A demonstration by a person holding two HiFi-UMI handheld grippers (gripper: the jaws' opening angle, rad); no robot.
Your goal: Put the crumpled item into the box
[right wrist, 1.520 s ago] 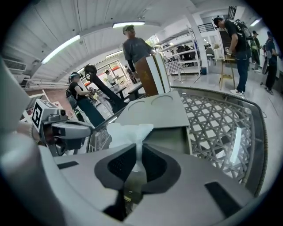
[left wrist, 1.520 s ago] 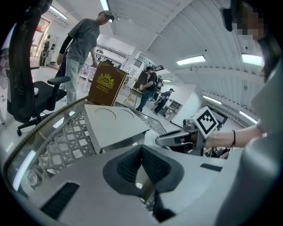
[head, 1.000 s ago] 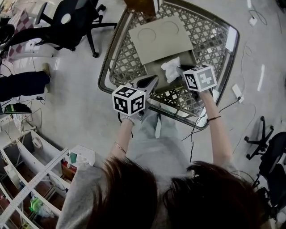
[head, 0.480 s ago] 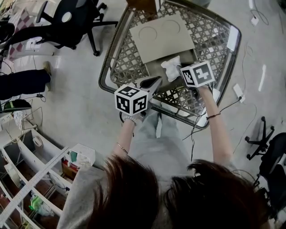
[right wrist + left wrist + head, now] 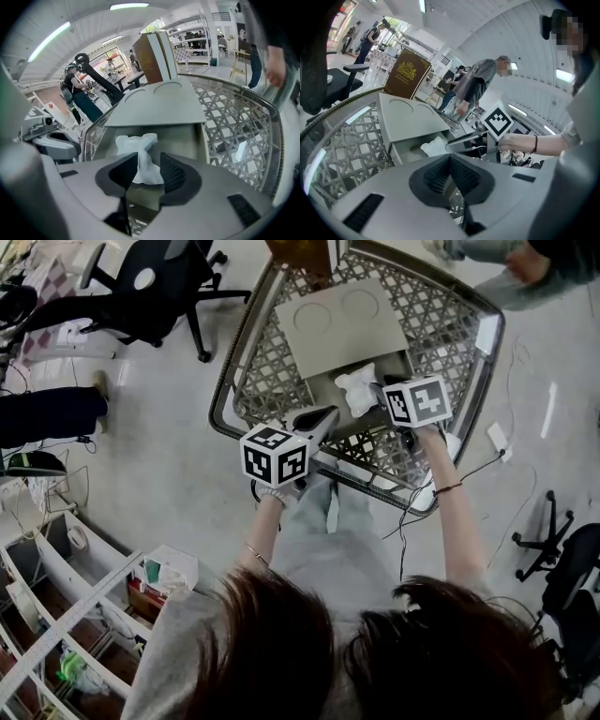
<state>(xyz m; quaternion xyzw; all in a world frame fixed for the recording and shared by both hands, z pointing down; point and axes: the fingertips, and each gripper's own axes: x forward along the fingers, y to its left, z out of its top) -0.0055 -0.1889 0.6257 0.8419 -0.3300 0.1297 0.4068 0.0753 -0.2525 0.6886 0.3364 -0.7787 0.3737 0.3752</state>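
White crumpled item (image 5: 137,143) btwn right gripper (image 5: 148,164) jaws, just spread wide; left gripper (image 5: 450,163) closed.

The crumpled item (image 5: 357,390) is white against the dull olive-grey inside of the box (image 5: 339,324), whose lid is plain khaki-beige with two faint pressed circles. The basket (image 5: 272,371) is grey metal in an open woven lattice with a smooth grey rim. The left gripper (image 5: 328,414), at seven o'clock of the item, and the right gripper (image 5: 377,390), at three o'clock, are matte grey with black ribbed pads (image 5: 176,174) — each bears a white cube (image 5: 274,454) printed with black square markers. At the basket's twelve o'clock, a dark brown carton (image 5: 407,72) shows a gold crest. The floor (image 5: 169,456) is pale grey.
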